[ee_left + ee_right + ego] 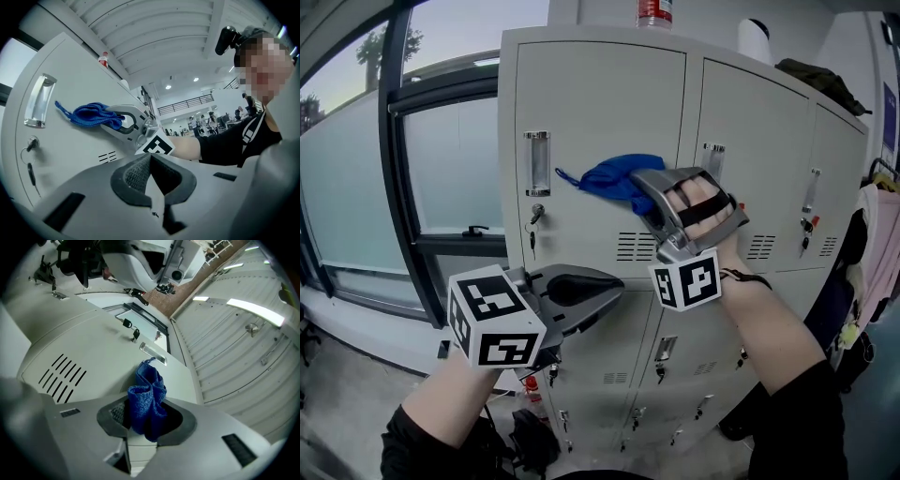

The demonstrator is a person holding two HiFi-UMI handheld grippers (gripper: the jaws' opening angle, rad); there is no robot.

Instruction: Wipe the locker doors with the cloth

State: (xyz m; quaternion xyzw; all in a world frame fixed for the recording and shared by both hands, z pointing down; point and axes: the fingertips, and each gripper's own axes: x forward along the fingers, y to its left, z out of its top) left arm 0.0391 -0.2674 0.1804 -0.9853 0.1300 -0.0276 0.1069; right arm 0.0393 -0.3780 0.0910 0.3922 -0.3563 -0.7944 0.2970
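The right gripper (145, 423) is clamped on the blue cloth (146, 397), a nubby terry bunch spilling past its jaw tips against the smooth grey metal locker door (93, 348); only its own view shows that weave. The left gripper (151, 174), mesh-textured dark pads (133, 173) together on nothing, sits below the right one.

We see a red-labelled bottle (654, 13) at the head view's top edge, a white object (755, 39) and a dark bag (821, 82) to its right; a pink garment (883, 234) hangs far right; a big window (356, 178) fills the left; distant people (206, 124) stand far off.
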